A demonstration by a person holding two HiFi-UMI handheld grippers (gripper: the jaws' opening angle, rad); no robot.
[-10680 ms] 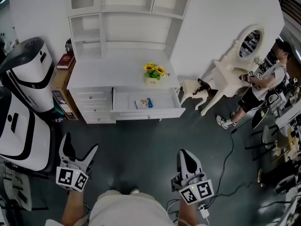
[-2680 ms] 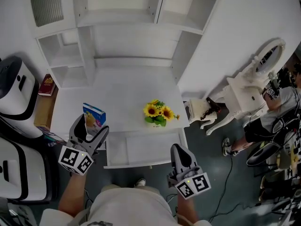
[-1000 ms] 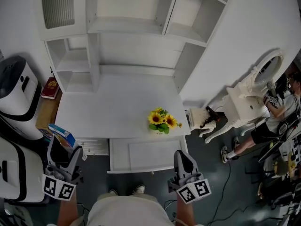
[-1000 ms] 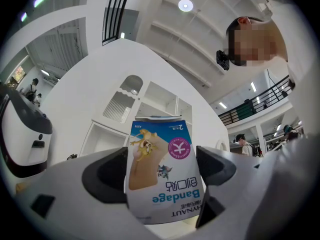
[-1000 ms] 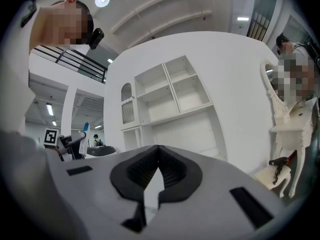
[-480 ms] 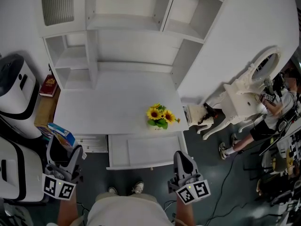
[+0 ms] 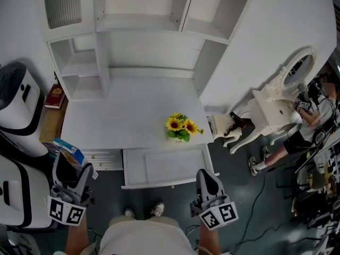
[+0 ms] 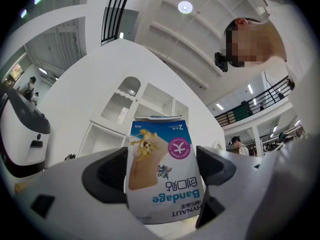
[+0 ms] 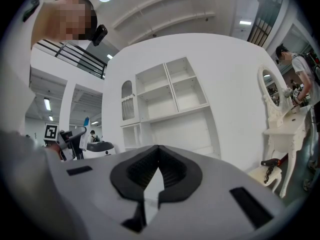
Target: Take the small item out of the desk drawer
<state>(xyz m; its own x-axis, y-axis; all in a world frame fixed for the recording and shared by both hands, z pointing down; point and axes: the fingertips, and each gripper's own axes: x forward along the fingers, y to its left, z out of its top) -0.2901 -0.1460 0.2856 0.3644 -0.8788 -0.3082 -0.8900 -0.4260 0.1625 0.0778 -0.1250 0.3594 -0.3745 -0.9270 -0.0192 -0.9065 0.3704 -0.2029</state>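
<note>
Blue-and-white cardboard bandage box (image 8: 162,171), one: gripped by left gripper (image 7: 73,166), jaws wide, beyond left edge of white desk (image 7: 127,116) | one drawer (image 7: 169,184) open past desk front | right gripper (image 9: 158,168): jaws closed, empty.

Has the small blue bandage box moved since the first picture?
Yes. The small blue bandage box left the open white drawer and is now clamped in the left hand-held gripper, beyond the white desk's left front corner.

my left claw (image 7: 73,164) and right claw (image 7: 204,174) are grey with black pads (image 9: 177,174), black-and-white marker cubes (image 7: 67,210) on both, plus my pale tee (image 7: 139,239)
</note>
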